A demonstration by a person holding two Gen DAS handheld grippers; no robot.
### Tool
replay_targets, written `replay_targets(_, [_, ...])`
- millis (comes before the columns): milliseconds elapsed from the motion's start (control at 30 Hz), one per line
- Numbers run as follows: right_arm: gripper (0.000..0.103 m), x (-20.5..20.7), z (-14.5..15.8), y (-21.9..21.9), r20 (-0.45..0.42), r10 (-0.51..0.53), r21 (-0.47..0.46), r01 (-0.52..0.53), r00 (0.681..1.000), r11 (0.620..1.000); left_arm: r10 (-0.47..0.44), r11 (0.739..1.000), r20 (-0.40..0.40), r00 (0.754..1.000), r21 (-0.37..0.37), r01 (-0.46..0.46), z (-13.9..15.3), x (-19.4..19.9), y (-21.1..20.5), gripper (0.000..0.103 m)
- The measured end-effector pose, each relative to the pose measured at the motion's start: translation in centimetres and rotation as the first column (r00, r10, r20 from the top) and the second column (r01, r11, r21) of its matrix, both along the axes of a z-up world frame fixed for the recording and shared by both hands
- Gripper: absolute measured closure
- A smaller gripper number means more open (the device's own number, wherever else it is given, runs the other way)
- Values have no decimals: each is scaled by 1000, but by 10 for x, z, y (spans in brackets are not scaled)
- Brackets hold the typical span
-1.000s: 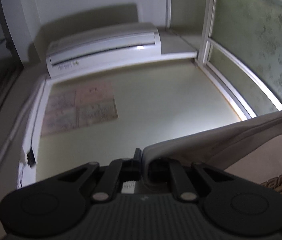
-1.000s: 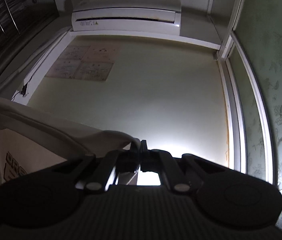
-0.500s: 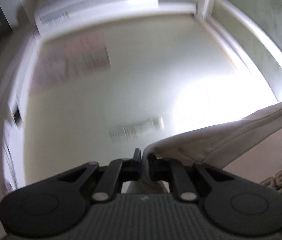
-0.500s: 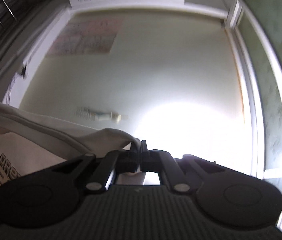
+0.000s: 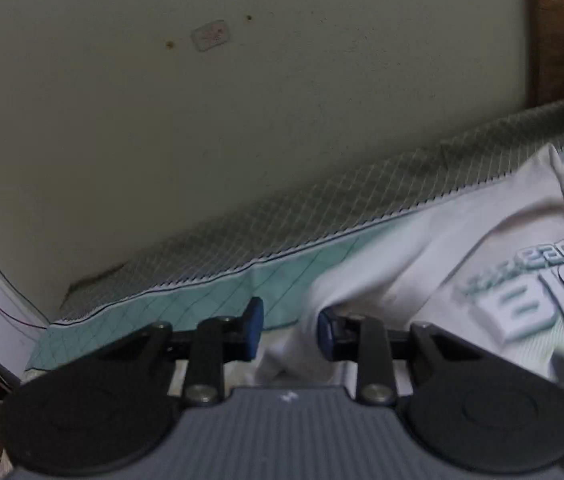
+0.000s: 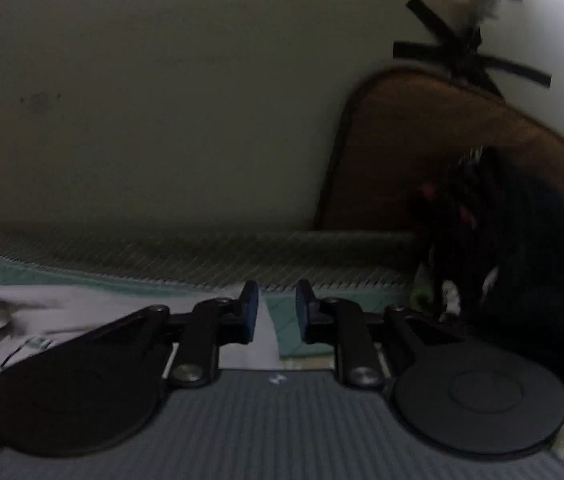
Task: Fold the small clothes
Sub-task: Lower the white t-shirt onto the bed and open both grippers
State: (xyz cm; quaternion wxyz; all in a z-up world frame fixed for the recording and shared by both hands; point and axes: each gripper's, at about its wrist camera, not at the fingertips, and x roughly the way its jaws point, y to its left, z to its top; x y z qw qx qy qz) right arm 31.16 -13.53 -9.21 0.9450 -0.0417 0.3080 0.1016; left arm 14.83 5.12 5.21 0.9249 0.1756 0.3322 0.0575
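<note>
Left gripper (image 5: 286,330): fingers apart, clamped on nothing. One second ago and half a second ago they were pinched on the top edge of the white T-shirt (image 5: 462,248), held up toward the ceiling; they have let go and the view has dropped to bed level.

White T-shirt: lies rumpled on the teal quilted bedspread (image 5: 209,304), printed lettering face up. A fold of it sits against the left gripper's right finger (image 5: 324,334) and spreads away to the right.

Right gripper (image 6: 277,312): fingers likewise parted and empty, where earlier they gripped the shirt's other corner. The shirt (image 6: 81,312) lies left of and under its left finger (image 6: 250,312).

Judgement: the shirt has been laid out for folding; no fold looks made yet.

Far right: dark clothing pile (image 6: 522,248).
</note>
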Motion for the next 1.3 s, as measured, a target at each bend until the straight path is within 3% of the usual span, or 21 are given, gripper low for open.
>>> replay_targets(67, [44,-27,-8,-12,3,13,-36,-13,1000,999,-19,1000,45,999,12,18,4,-17,12,39])
replay_targets(133, [38,-49,-9,-23,-23,27,-9,-27,999,1000,-49,999,50,998,-9,49,9,-32,21,25])
replay_targets(267, [27,-81,-14,-25,-109,120,98,-109,987,989,-78,995,-21,997,-70,77,5,-50,34,19])
replay_targets(333, [31,-87,-19,-18,-132,178,106,-164,975,981,-105,988,-64,992,-121,97,2,-57,35,20])
replay_targets(367, [65,-87,-22,-13,-150,189,73,-180,970,981,-114,987,-72,991,-123,104,-1,-59,34,25])
replay_targets(400, [96,-83,-22,-12,-164,185,36,-182,969,983,-116,989,-73,991,-100,108,-4,-60,30,48])
replay_targets(433, [97,-76,-17,-16,-131,151,14,-150,980,989,-99,994,-74,992,-57,95,-6,-61,28,76])
replay_targets(467, [97,-69,-8,-24,-71,101,-11,-102,992,995,-67,998,-72,995,-17,66,-7,-57,26,89])
replay_targets(500, [97,-60,1,-31,4,25,-73,-24,1000,997,-29,1000,-56,998,0,29,-5,-52,27,88])
replay_targets(567, [93,-44,10,-43,154,-122,-241,157,980,958,63,997,-35,997,-36,-64,5,-39,38,85])
replay_targets(600, [79,-35,12,-50,154,-184,-281,222,971,934,92,992,-39,995,-85,-95,12,-34,45,85])
replay_targets(667, [65,-32,22,-62,114,-236,-235,257,965,938,53,983,-25,998,-177,-57,22,-37,52,83])
replay_targets(733, [65,-49,37,-58,144,-176,-108,193,974,975,-9,988,10,1000,-152,10,27,-45,46,73])
replay_targets(833, [65,-61,48,-21,113,12,-13,-10,994,1000,-65,998,33,997,-3,65,14,-45,27,49])
replay_targets(933, [67,-44,34,26,-13,182,84,-180,983,980,-79,996,-16,997,50,80,0,-38,17,48])
replay_targets(1000, [71,-24,15,59,-90,244,106,-235,965,966,-74,996,-43,996,52,76,-10,-33,17,53])
replay_targets(1067, [81,-5,-6,88,-168,282,111,-266,944,957,-70,997,-69,995,35,72,-16,-29,18,92])
replay_targets(1100, [83,5,-16,103,-202,295,113,-277,934,954,-73,997,-83,994,25,75,-18,-24,17,100])
replay_targets(1167, [83,29,-36,124,-282,327,118,-306,902,945,-65,997,-63,996,41,67,-21,-19,17,100])
replay_targets(1233, [82,55,-40,140,-270,324,134,-298,907,945,-38,997,-31,999,64,40,-19,-6,14,100])
replay_targets(1300, [83,86,-43,153,-251,280,145,-249,927,957,31,999,-17,999,32,-30,-15,23,18,95])
